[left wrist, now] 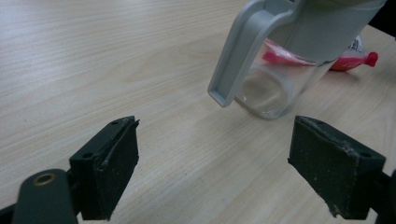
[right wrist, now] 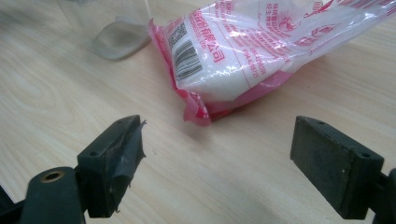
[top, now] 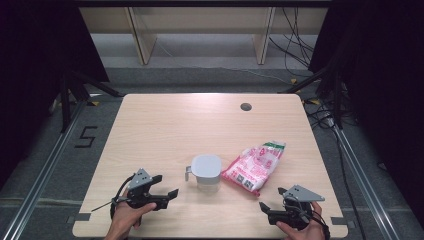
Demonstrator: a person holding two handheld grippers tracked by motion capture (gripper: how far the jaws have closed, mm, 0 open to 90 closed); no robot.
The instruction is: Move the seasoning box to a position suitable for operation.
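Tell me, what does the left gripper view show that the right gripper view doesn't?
Left gripper view alone: the jug's grey handle and lid, seen close, the left gripper open before them. Right gripper view alone: the bag's barcode and red print, the right gripper open before it. Both: the clear jug, the pink bag and the wooden table.

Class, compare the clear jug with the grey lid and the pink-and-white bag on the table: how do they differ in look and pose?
The jug stands upright; the bag lies flat on its side. The jug is rigid clear plastic with a grey lid and handle; the bag is soft, crinkled film printed in pink, with a barcode. The jug looks empty; the bag holds white grains. Both rest on the wooden table, side by side, untouched by either gripper.
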